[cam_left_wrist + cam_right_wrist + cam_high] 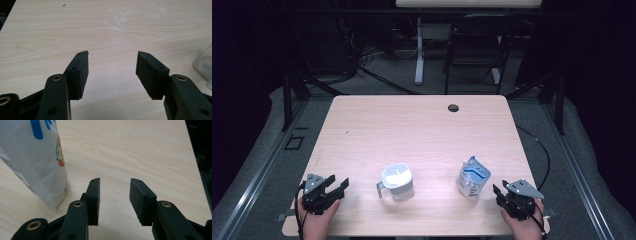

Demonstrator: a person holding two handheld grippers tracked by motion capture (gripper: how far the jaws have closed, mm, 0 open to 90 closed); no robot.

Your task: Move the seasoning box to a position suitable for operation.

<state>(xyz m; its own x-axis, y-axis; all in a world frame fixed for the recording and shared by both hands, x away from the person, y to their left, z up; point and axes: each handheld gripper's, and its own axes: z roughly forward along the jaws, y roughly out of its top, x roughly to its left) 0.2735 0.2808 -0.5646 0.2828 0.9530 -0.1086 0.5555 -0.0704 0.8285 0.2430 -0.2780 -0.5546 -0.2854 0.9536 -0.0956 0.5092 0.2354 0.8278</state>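
near the worktop's (362, 125) front edge, about midway along it: a clear jug (396, 182) with a white lid, upright, handle toward the front left corner. toward the front right corner: a white pouch (472, 177) with blue print, upright, slightly tilted. at the front left corner: left gripper (338, 186), jaws spread wide, nothing between them, bare wood ahead, well apart from the jug, whose clear edge shows at the right border of the left gripper view (203, 65). at the front right corner: right gripper (498, 192), jaws parted, empty, just beside the pouch (32, 157) without touching it. both grippers low over the wood, each held in a hand.
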